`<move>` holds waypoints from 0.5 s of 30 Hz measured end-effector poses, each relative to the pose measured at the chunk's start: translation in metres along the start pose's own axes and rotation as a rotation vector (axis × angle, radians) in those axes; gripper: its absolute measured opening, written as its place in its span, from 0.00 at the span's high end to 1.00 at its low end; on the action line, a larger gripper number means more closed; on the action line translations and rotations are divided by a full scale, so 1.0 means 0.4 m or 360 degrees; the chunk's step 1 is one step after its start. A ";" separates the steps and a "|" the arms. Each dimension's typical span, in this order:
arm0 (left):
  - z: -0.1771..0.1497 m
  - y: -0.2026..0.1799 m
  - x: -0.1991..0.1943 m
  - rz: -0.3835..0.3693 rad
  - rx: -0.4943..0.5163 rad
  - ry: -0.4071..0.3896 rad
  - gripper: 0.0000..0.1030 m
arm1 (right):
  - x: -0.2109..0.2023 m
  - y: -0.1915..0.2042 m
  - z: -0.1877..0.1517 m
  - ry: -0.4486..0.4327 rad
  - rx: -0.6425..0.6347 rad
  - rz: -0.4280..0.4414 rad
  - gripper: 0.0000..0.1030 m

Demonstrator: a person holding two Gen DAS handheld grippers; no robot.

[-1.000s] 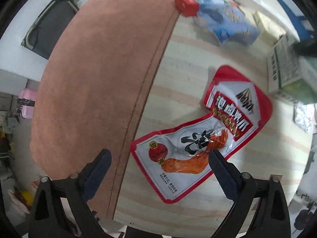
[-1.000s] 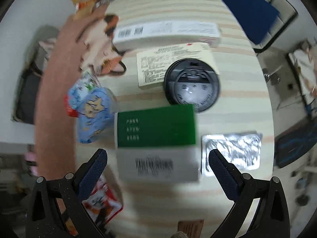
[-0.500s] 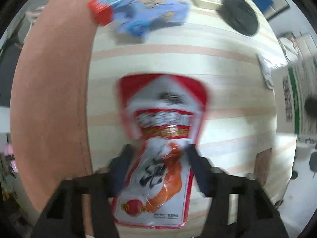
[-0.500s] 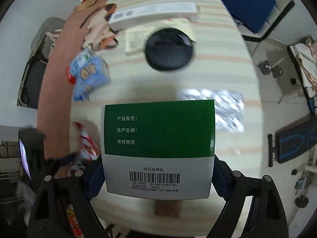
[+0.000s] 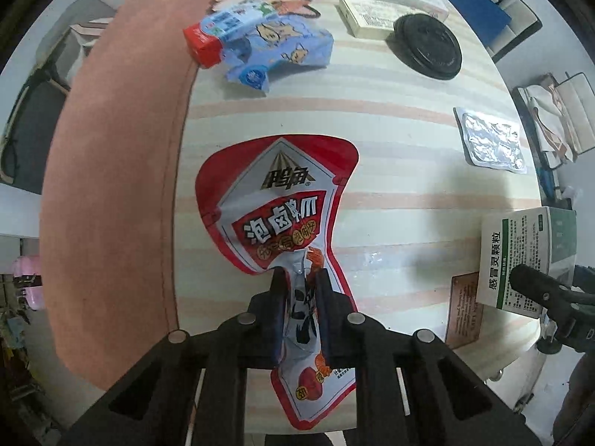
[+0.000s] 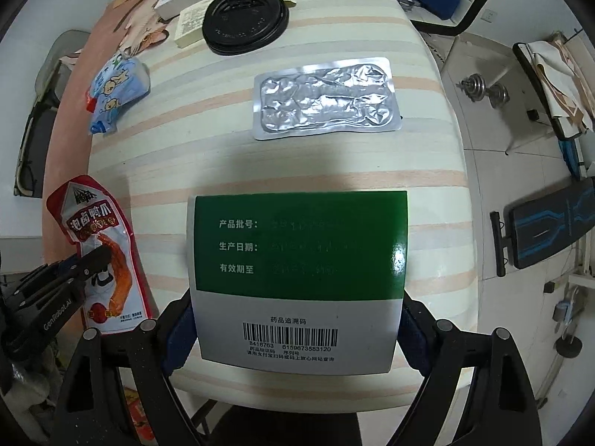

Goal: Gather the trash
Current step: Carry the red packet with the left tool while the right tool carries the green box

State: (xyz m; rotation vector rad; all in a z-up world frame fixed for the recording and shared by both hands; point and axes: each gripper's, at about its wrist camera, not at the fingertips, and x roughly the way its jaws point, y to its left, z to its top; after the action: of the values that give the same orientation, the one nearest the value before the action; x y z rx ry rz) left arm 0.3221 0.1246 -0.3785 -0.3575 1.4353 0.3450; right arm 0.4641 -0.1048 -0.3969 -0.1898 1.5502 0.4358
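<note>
I have two bits of trash in my grip. My left gripper (image 5: 300, 290) pinches the red snack wrapper (image 5: 277, 215) near its bottom end, with both fingers pressed tight on it, and the wrapper looks lifted a little off the striped table (image 5: 390, 141), though I can't be sure from here. My right gripper (image 6: 297, 319) squeezes the green and white medicine box (image 6: 297, 271) from both sides, right at the near edge of the table. So two things are picked up, but I see no bin, so neither one is thrown away yet. More trash waits on the table: the silver pill sheet (image 6: 327, 98) just past the box, the black cup lid (image 6: 245, 22) farther back, and the crumpled blue packet (image 5: 271, 48) by the brown cloth (image 5: 111, 186). There are also flat paper boxes (image 5: 372, 18) at the far end. My left gripper points forward and down along the wrapper. My right gripper sits beside it, well off to the right, and points the same way across the table.
</note>
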 end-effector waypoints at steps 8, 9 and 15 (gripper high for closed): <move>-0.028 -0.042 -0.098 0.0068 -0.0035 -0.0150 0.90 | -0.047 0.046 -0.018 -0.0107 -0.0012 0.0006 0.12; -0.044 -0.045 -0.114 0.0080 -0.0039 -0.0176 0.90 | -0.052 0.054 -0.023 -0.0119 -0.0012 0.0007 0.12; -0.093 -0.029 -0.203 0.0118 -0.0039 -0.0313 0.90 | -0.106 0.102 -0.104 -0.0215 0.0000 0.0016 0.12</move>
State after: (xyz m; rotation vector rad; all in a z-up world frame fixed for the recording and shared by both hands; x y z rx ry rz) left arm 0.2855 0.0964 -0.3010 -0.2826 1.2543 0.4464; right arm 0.4114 -0.0901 -0.3496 -0.1497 1.4189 0.4479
